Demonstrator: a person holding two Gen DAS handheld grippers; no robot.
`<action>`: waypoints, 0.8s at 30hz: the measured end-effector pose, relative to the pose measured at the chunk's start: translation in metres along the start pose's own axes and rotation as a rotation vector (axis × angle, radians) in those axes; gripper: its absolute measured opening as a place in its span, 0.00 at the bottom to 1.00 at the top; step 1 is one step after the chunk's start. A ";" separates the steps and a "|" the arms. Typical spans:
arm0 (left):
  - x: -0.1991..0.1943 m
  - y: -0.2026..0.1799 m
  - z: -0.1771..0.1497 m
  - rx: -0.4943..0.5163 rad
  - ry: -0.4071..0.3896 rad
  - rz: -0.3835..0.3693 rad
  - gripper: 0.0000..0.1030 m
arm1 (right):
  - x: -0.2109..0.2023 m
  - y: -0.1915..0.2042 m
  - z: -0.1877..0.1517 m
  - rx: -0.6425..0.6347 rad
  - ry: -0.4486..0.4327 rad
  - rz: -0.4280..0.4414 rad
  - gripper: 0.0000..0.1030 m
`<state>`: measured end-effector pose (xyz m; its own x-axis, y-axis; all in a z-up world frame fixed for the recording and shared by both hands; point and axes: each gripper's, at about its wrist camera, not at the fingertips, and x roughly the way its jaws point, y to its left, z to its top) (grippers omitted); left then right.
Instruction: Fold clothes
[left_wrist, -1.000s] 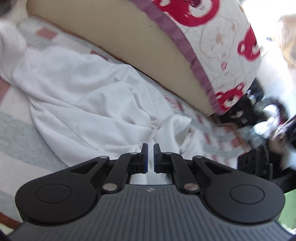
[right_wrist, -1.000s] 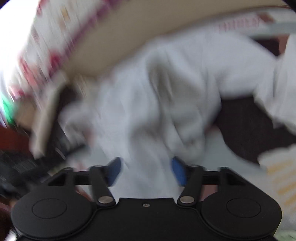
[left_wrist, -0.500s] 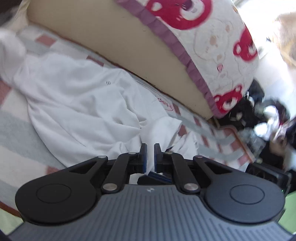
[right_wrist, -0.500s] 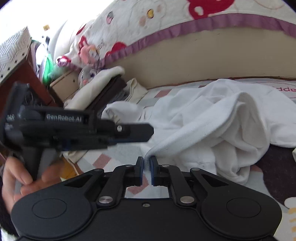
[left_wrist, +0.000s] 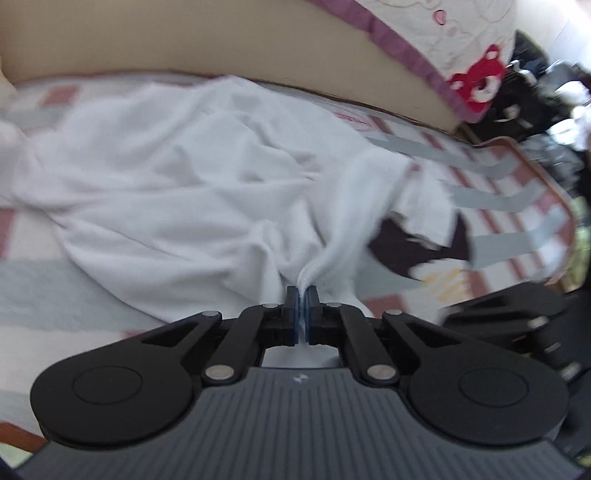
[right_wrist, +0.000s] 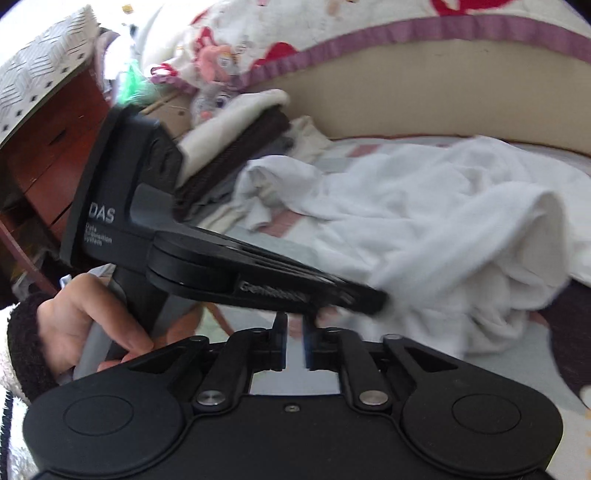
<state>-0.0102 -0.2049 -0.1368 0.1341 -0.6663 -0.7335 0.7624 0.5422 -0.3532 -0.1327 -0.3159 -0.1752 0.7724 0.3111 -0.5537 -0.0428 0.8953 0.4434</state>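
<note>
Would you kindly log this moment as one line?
left gripper: shut on white garment | right gripper: jaws opening, nothing between | garment crumpled

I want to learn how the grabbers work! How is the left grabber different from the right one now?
The left gripper has its jaws pinched together on a fold of the white garment; the right gripper has a small gap with nothing in it, and its jaws are opening. The left one touches the cloth; the right one stands apart from it. Both are black with blue pads.
</note>
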 end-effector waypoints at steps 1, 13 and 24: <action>-0.003 0.003 0.001 -0.008 -0.016 0.006 0.02 | -0.008 -0.008 -0.001 0.028 -0.023 -0.019 0.14; -0.025 0.026 0.015 -0.096 -0.100 -0.029 0.02 | 0.010 -0.066 0.017 0.200 -0.072 -0.100 0.68; -0.058 0.002 0.012 0.074 -0.275 0.080 0.02 | -0.037 -0.049 0.010 0.150 -0.214 -0.248 0.13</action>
<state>-0.0087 -0.1712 -0.0882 0.3541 -0.7421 -0.5691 0.7855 0.5662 -0.2496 -0.1528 -0.3747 -0.1690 0.8634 0.0026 -0.5045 0.2435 0.8737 0.4211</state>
